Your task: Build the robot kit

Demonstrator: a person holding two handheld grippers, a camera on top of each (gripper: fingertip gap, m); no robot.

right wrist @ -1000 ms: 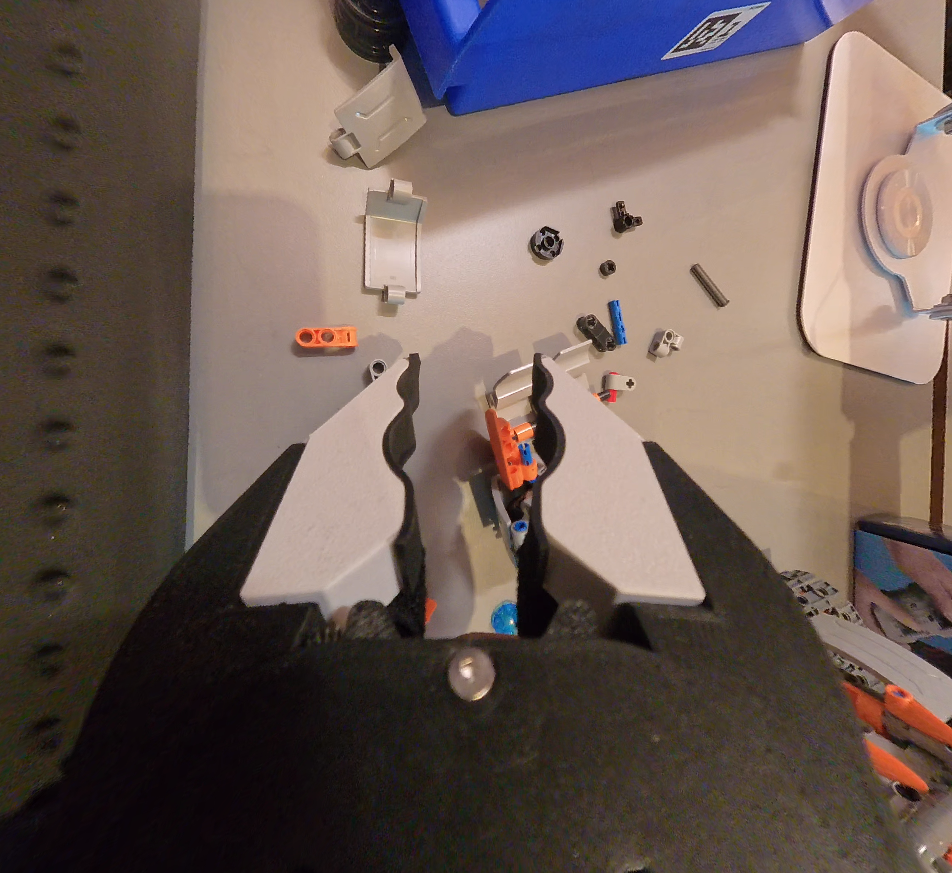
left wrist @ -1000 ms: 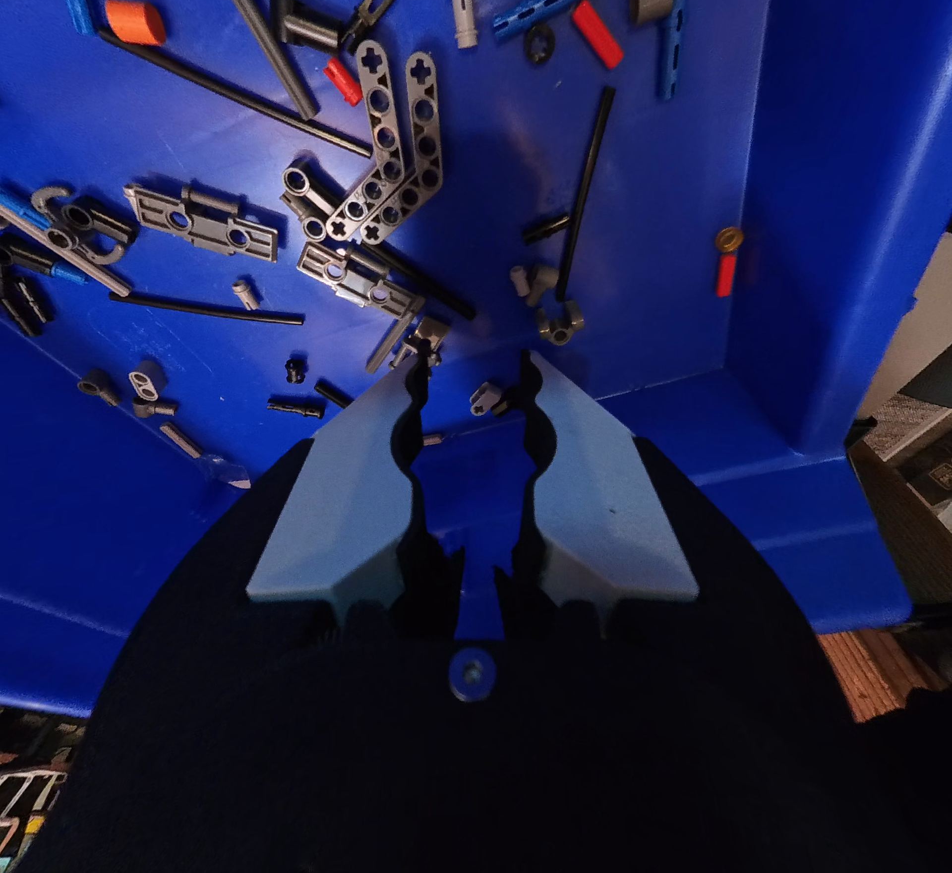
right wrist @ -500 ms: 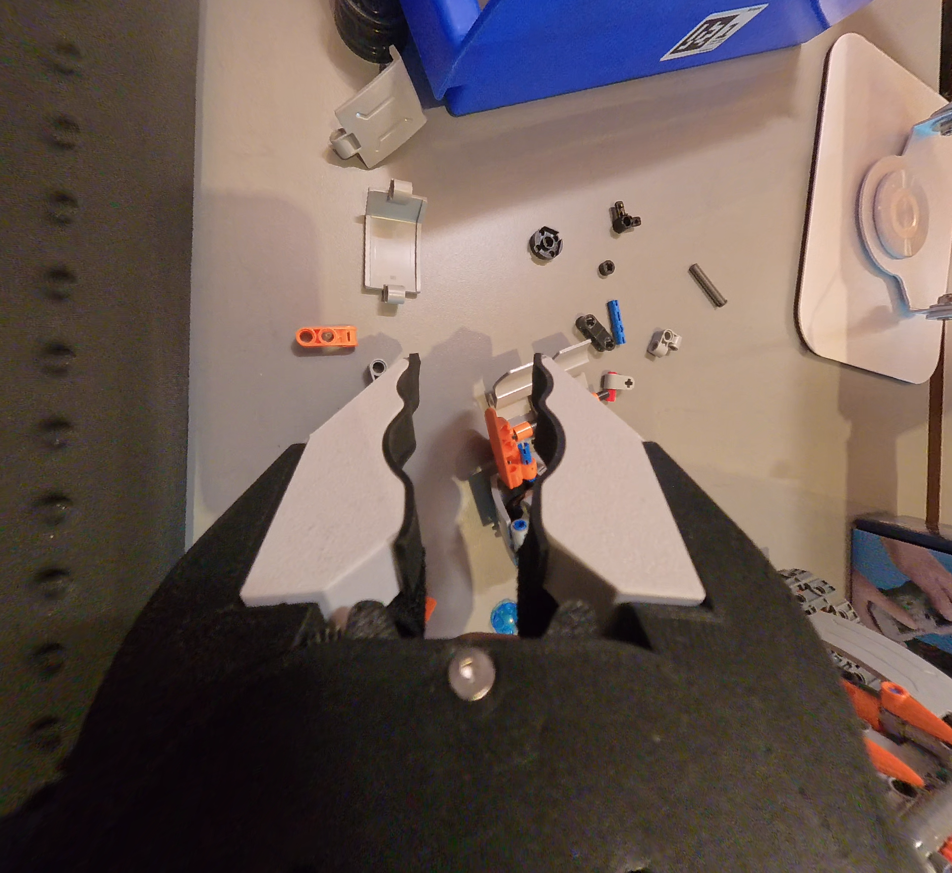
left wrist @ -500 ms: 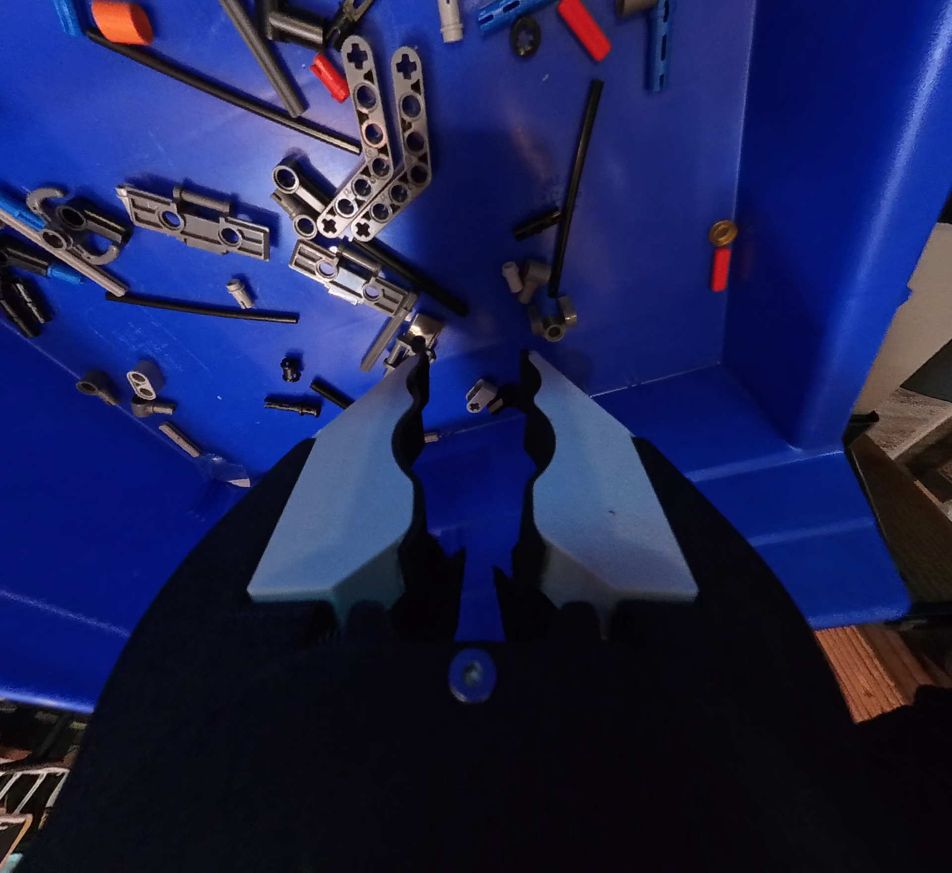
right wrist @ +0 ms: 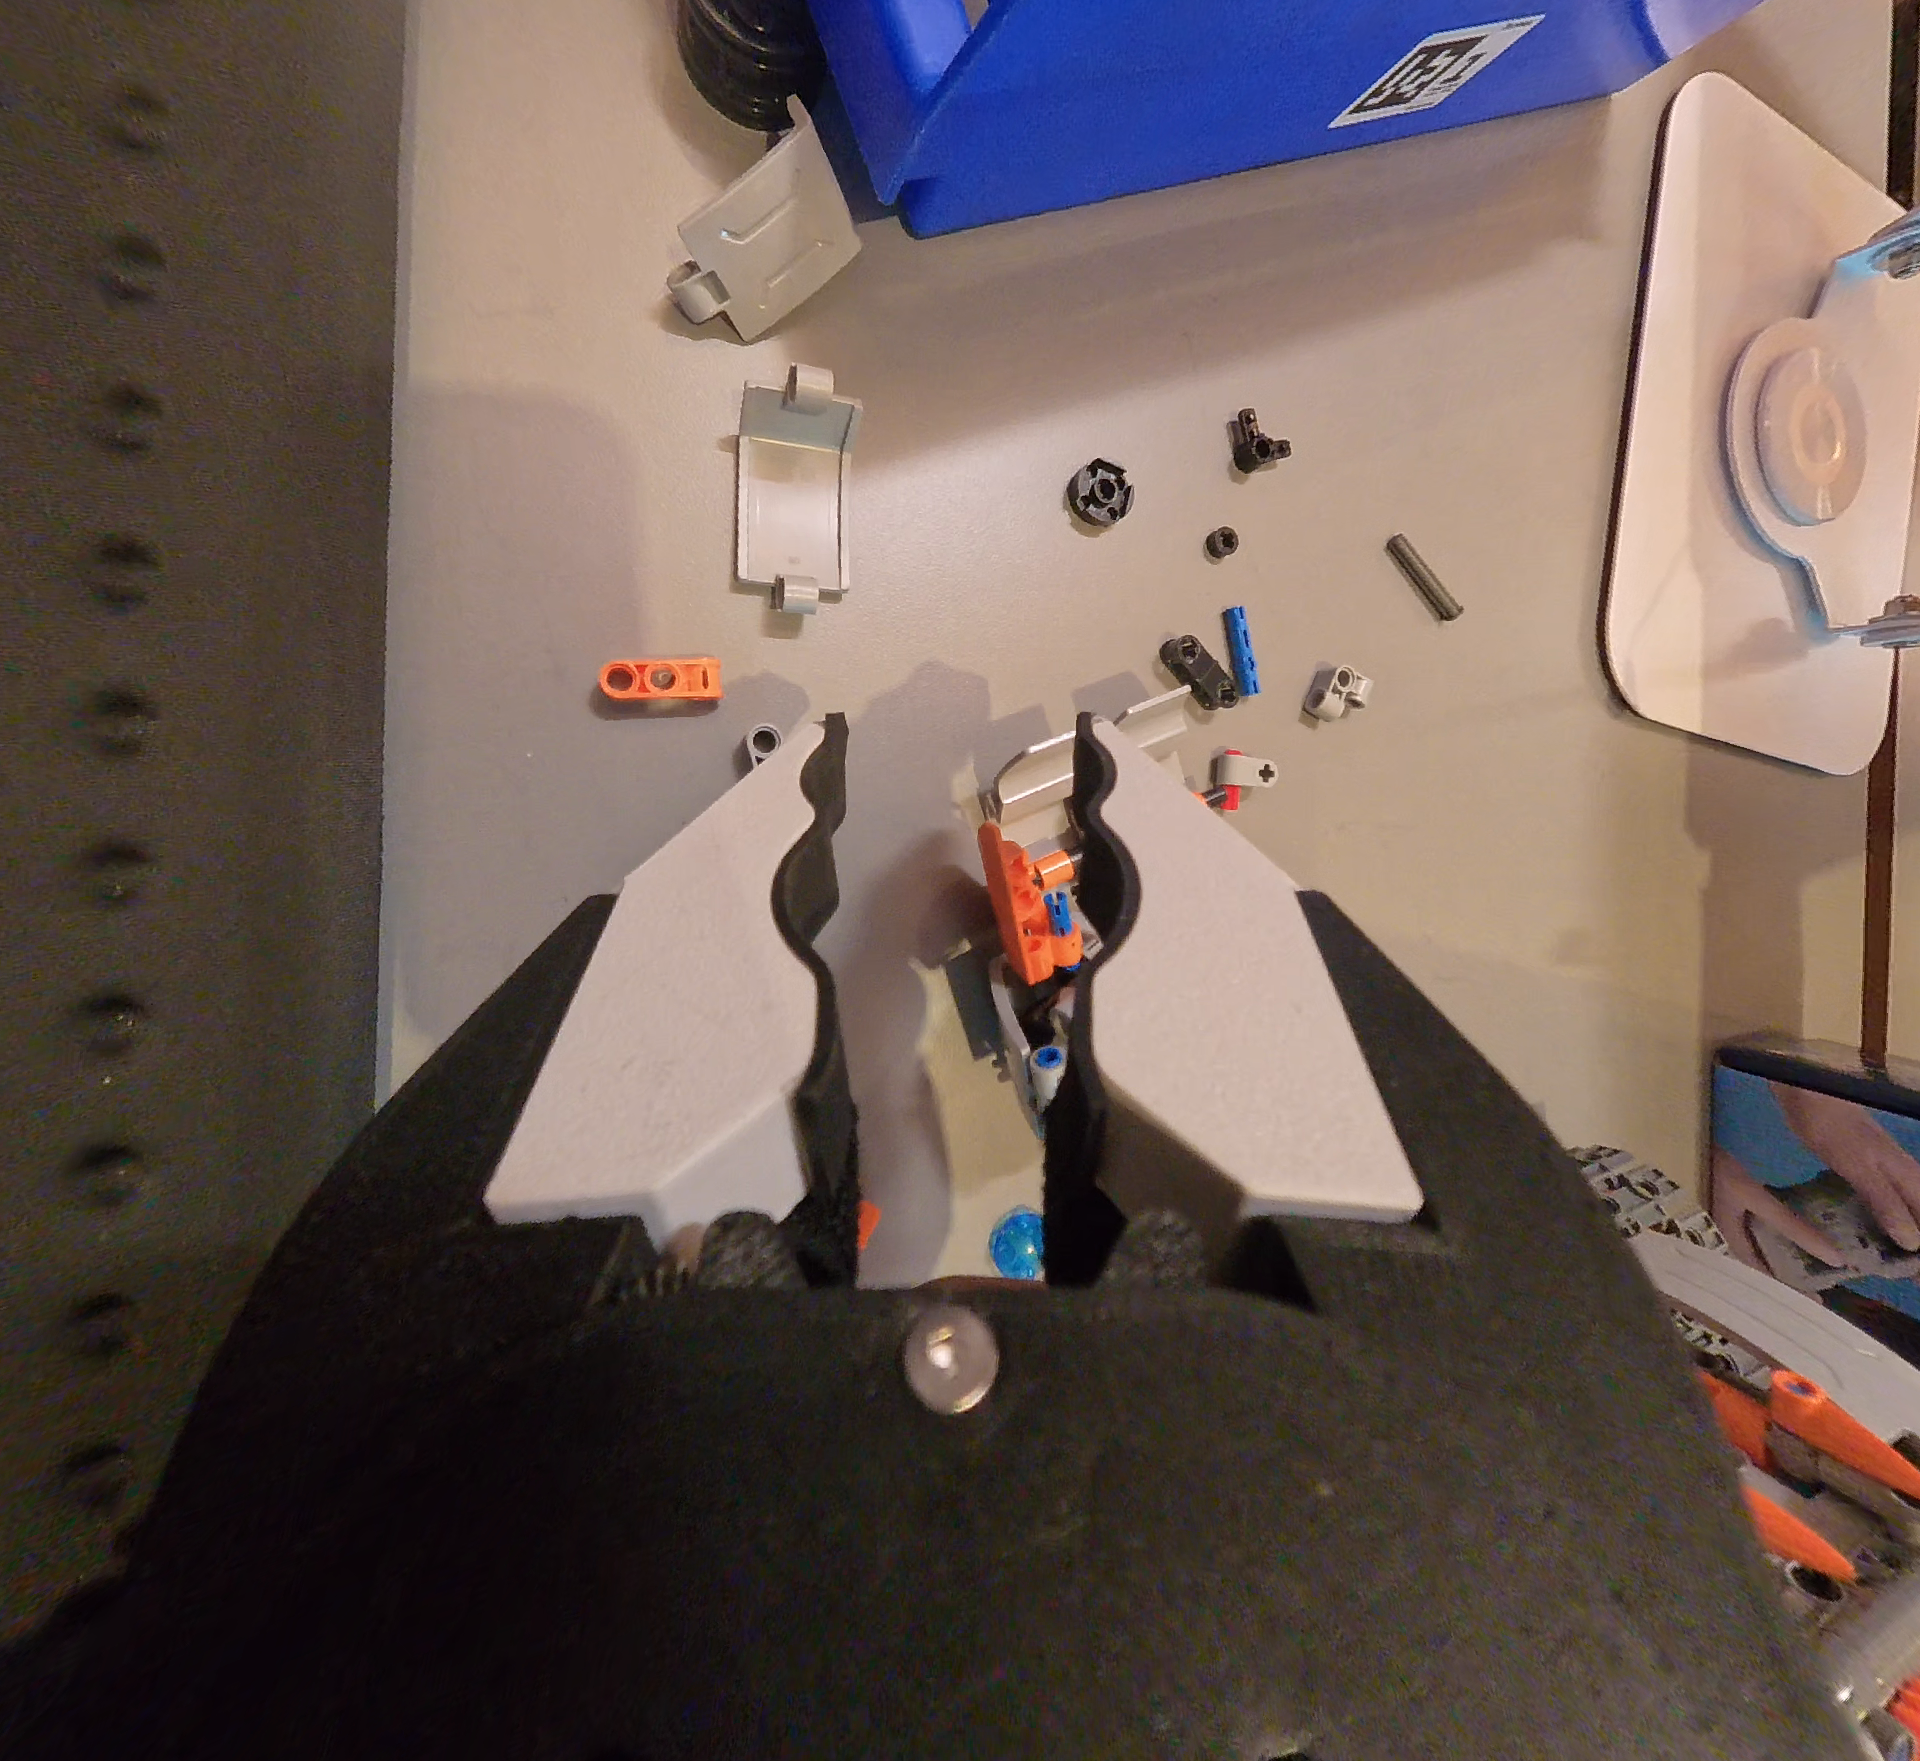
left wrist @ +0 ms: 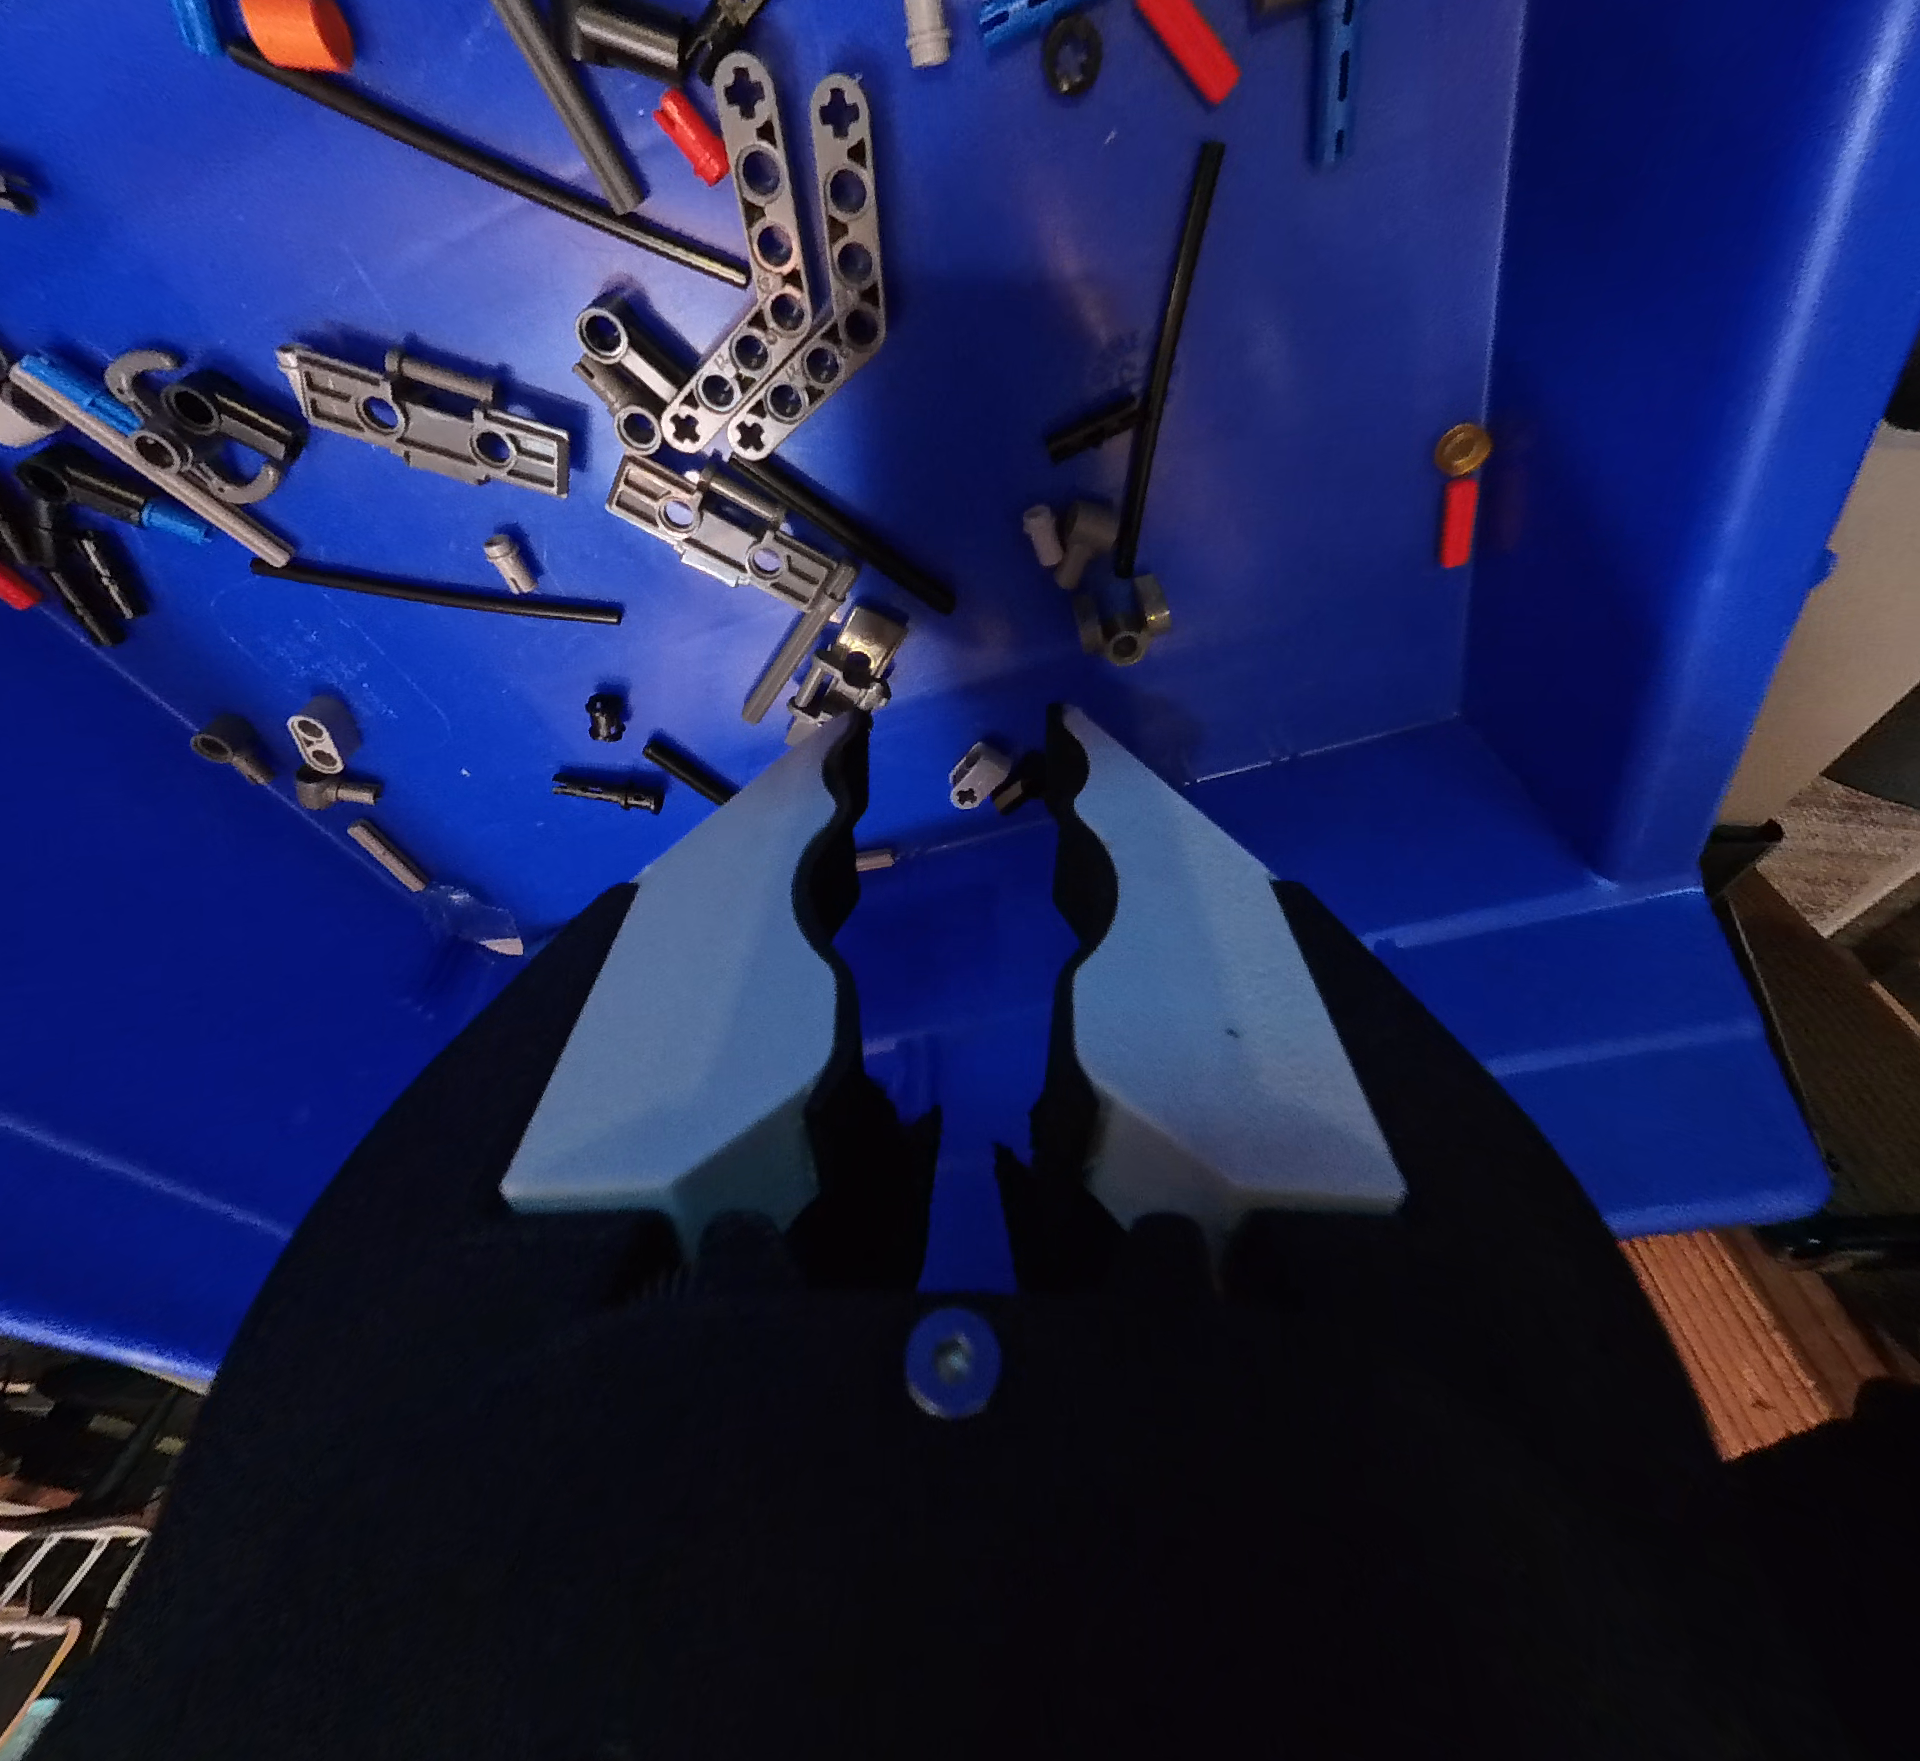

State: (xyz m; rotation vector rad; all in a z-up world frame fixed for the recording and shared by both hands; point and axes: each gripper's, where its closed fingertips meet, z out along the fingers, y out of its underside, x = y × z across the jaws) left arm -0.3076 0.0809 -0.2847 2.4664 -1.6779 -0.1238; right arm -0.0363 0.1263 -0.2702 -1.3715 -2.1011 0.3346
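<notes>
Blue plastic fills the left wrist view: the floor and walls of a bin point(left wrist: 1662, 361), strewn with small building-toy parts. The left gripper point(left wrist: 951, 745) is held over the bin's near edge with its jaws apart and nothing between them. A small grey connector point(left wrist: 977, 762) is seen just beyond the gap between the fingertips, and a grey clip piece point(left wrist: 847, 672) lies just past the left fingertip. Farther in, two grey bent beams with holes point(left wrist: 800, 257) are laid side by side, among black rods, grey plates and red and blue pins. In the right wrist view, the right gripper point(right wrist: 956, 740) is held above a pale table point(right wrist: 1039, 277), its jaws also apart. A partly built orange and grey assembly point(right wrist: 1023, 911) is seen in the gap, close against the inner face of the right finger; whether it is touched cannot be told. An orange link point(right wrist: 660, 678), two grey curved panels point(right wrist: 792, 490) and several small black, blue and grey pieces are scattered on the table, with the blue bin at the far edge. Nothing is gripped by either tool.
</notes>
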